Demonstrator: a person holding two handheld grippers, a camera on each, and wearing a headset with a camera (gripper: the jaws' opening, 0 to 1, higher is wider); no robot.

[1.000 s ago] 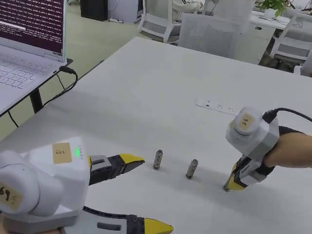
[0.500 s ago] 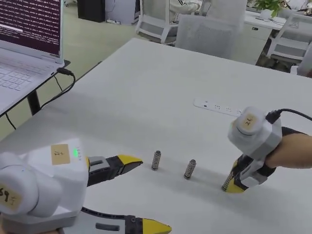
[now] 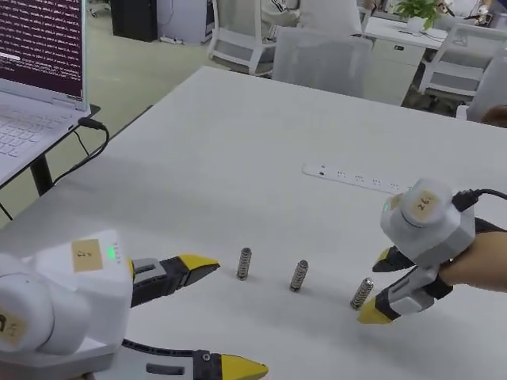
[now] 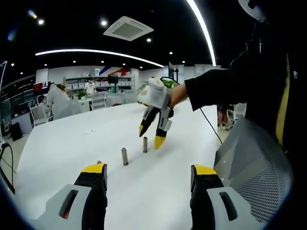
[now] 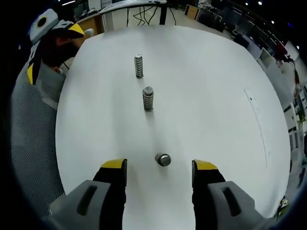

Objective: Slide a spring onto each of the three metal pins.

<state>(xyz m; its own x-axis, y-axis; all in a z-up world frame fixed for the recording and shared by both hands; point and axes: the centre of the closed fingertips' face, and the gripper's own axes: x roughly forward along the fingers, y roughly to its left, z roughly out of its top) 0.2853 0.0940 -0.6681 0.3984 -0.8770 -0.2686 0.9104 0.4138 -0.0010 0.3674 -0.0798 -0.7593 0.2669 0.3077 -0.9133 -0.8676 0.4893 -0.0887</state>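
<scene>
Two yellow-tipped jaws of the left gripper (image 3: 231, 314) stand wide apart nearest the person, low over the white table (image 3: 261, 142), holding nothing (its own view has bare tabletop between them). Just beyond stand the left pin (image 3: 244, 264), the middle pin (image 3: 299, 275) and the right pin (image 3: 362, 293), in a row on the table and apart from one another, each looking wrapped in a coiled spring (image 3: 244, 258). The right gripper (image 3: 375, 289) hangs tilted down at the right pin, jaws spread and gripping nothing. In the right gripper view that pin sits in the gap just ahead of the two tips, touching neither. Farther back a white power strip (image 3: 356, 178) lies flat on the table. Off the table's left side an open laptop (image 3: 40, 47) shows lines of text, with a black cable (image 3: 103, 134) running from its edge. White office chairs (image 3: 317, 59) stand beyond the far edge.
</scene>
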